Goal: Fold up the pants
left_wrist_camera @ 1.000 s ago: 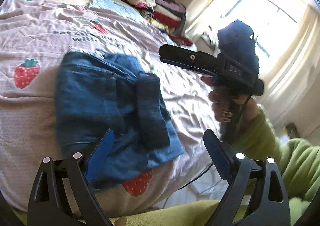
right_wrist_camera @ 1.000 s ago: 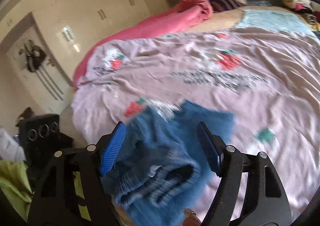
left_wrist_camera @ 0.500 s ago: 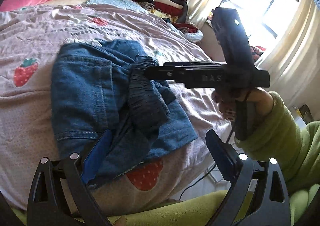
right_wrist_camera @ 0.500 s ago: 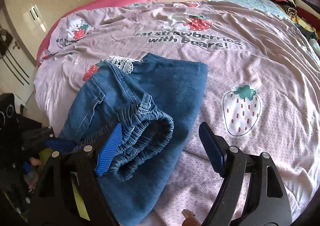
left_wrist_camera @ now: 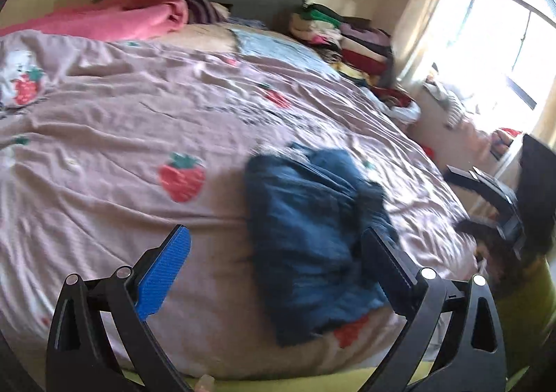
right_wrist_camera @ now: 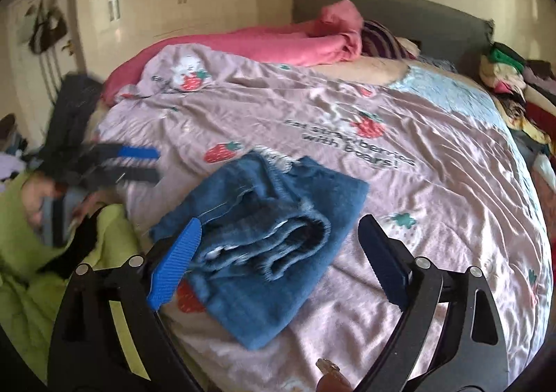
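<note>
Sunlit bedroom, seen first from my left wrist: a window glares on the right, and the bed [left_wrist_camera: 104,107] under its pink strawberry-print cover fills most of the view, with a stack of folded clothes [left_wrist_camera: 340,41] at the far corner by the headboard. My left gripper [left_wrist_camera: 274,263] hangs above the near edge of the bed with its jaws spread wide and nothing between them. The pants [left_wrist_camera: 305,218], blue denim, lie on the cover near that edge, a compact bundle with a darker thick roll along their right side; motion blur hides the finer detail. My right gripper [left_wrist_camera: 486,190] shows at the right edge, clear of the cloth. From my right wrist, the bed [right_wrist_camera: 434,183] runs back to a pink blanket [right_wrist_camera: 278,41] by the headboard. My right gripper [right_wrist_camera: 278,253] is also wide apart and empty, hovering just short of the pants [right_wrist_camera: 264,225]. Here they look folded over once or twice, with the elastic waistband bunched and gaping on top, the edges uneven. I judge both grippers are off the cloth so the bundle can settle, and the fold looks nearly done but loose, perhaps wanting a final tuck.
</note>
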`<state>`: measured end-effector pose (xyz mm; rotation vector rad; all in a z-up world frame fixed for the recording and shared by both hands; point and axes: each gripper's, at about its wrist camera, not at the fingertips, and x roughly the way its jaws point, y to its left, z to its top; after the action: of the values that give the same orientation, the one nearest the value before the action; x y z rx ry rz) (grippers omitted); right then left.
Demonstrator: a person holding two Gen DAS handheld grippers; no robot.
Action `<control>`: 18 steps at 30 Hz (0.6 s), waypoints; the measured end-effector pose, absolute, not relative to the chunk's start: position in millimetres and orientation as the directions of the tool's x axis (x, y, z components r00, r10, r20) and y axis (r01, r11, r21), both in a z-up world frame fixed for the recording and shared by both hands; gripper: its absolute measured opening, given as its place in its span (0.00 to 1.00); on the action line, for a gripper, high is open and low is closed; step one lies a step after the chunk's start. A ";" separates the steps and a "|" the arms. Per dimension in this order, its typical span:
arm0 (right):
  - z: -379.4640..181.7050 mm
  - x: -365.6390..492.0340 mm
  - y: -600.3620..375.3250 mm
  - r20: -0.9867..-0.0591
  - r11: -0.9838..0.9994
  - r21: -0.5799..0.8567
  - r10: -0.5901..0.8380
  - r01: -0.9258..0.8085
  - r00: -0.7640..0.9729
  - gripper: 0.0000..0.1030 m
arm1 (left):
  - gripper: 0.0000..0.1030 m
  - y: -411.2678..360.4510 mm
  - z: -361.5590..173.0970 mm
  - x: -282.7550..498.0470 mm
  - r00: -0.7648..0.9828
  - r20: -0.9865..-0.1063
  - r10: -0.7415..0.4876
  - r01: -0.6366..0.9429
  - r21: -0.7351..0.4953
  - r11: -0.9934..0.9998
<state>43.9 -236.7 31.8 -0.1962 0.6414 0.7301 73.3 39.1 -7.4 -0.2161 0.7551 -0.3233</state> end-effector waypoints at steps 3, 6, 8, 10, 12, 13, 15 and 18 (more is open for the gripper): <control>26.9 34.1 -227.6 -0.608 0.714 0.032 0.569 -0.699 0.554 0.83 | 0.96 43.1 -5.3 79.6 0.682 -0.651 -0.333 0.195 -0.277 0.941; 22.7 28.4 -219.5 -0.609 0.691 0.038 0.589 -0.722 0.531 0.83 | 0.96 36.5 -7.8 85.6 0.667 -0.685 -0.293 0.189 -0.225 0.956; 20.8 23.7 -213.4 -0.611 0.670 0.041 0.604 -0.742 0.512 0.83 | 0.96 30.3 -9.9 88.4 0.659 -0.697 -0.285 0.200 -0.202 0.959; 19.2 18.7 -205.4 -0.615 0.646 0.025 0.612 -0.763 0.498 0.83 | 0.96 25.5 -11.6 91.2 0.647 -0.709 -0.279 0.208 -0.188 0.960; 17.5 12.6 -199.1 -0.618 0.622 0.008 0.618 -0.783 0.486 0.82 | 0.96 22.1 -12.5 94.0 0.642 -0.717 -0.271 0.209 -0.177 0.962; 16.9 9.8 -196.7 -0.618 0.610 0.005 0.624 -0.792 0.477 0.81 | 0.96 20.2 -12.8 96.0 0.638 -0.721 -0.272 0.210 -0.177 0.961; 15.9 4.3 -191.7 -0.623 0.580 0.005 0.639 -0.814 0.451 0.74 | 0.96 17.7 -13.0 101.1 0.627 -0.726 -0.283 0.216 -0.187 0.958; 14.1 0.3 -185.3 -0.630 0.547 0.003 0.651 -0.837 0.423 0.65 | 0.96 14.1 -13.3 109.9 0.618 -0.729 -0.293 0.222 -0.195 0.955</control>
<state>0.3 -185.3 14.1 -0.3355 0.6252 0.9533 109.9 14.1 -13.3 -0.0888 0.8546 -0.2963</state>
